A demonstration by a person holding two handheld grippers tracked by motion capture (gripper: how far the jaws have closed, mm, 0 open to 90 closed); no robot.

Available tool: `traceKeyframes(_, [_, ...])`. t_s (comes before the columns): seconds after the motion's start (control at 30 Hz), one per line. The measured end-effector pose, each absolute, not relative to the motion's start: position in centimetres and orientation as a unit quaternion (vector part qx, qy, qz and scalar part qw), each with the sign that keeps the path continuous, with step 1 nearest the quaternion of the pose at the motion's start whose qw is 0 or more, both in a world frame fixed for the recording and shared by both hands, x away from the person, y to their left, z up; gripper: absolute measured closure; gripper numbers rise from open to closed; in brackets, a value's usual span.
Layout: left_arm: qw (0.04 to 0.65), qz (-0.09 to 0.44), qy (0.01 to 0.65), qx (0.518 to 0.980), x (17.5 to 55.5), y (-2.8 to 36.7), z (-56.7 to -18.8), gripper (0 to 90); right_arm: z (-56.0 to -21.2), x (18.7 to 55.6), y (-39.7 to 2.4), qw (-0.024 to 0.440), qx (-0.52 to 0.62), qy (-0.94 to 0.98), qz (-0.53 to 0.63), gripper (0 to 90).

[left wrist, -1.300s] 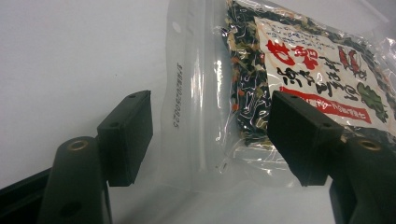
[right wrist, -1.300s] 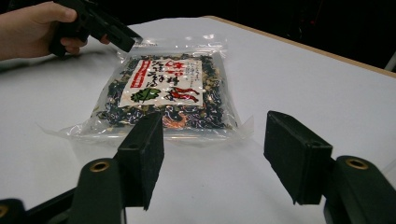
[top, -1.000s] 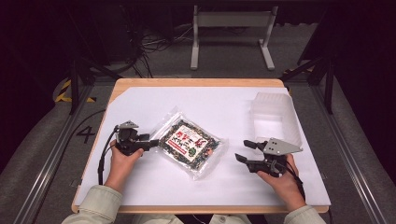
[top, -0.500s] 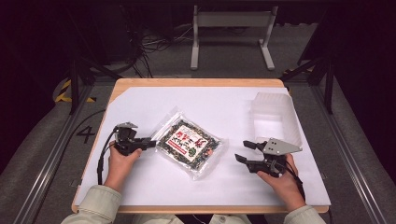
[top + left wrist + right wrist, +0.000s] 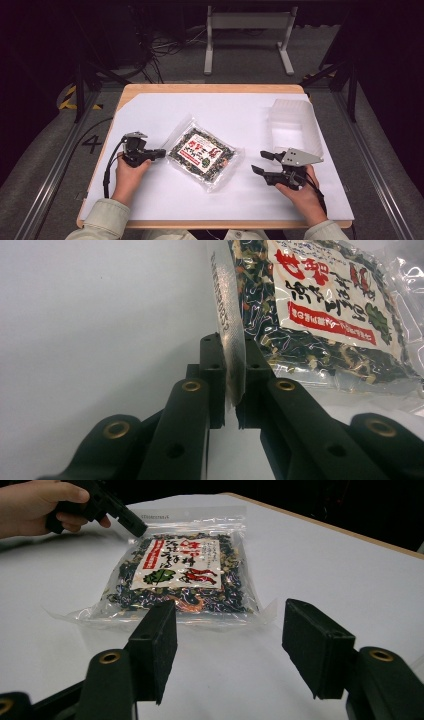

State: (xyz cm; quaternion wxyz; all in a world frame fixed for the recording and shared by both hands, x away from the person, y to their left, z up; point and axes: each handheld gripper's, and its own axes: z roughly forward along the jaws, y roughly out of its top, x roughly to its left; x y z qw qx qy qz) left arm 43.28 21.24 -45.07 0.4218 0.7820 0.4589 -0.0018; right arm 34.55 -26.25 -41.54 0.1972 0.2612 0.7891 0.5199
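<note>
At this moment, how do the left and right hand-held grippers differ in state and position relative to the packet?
The left hand-held gripper is shut on the clear sealed edge of the snack packet; the right hand-held gripper is open and holds nothing. The left touches the packet at its edge; the right sits apart from it, jaws pointed at it across bare white table. Both are black, each held in one hand low over the table.

Your sleeves (image 5: 102, 220) are pale grey-green, cuffed at the wrists. Your left gripper (image 5: 159, 154) is black, with a small grey plate on top and a black cable (image 5: 106, 170) looping from it. Your right gripper (image 5: 264, 163) carries a grey three-cornered plate (image 5: 300, 157). Its black jaws are blocky, with brass-ringed holes (image 5: 110, 657) at the joints.
</note>
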Motion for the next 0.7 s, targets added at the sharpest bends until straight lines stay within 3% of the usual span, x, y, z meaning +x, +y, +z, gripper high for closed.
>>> traceKeyframes(0.33, [0.430,0.013,0.459,0.777,43.0,21.1,-44.6,89.4,-41.5,34.5,-26.3,0.199,0.259,0.789,0.521,38.7])
traceKeyframes(0.7, [0.520,0.051,0.428,0.738,41.3,21.6,-41.3,89.5,-41.1,34.4,-26.4,0.202,0.257,0.783,0.529,40.5])
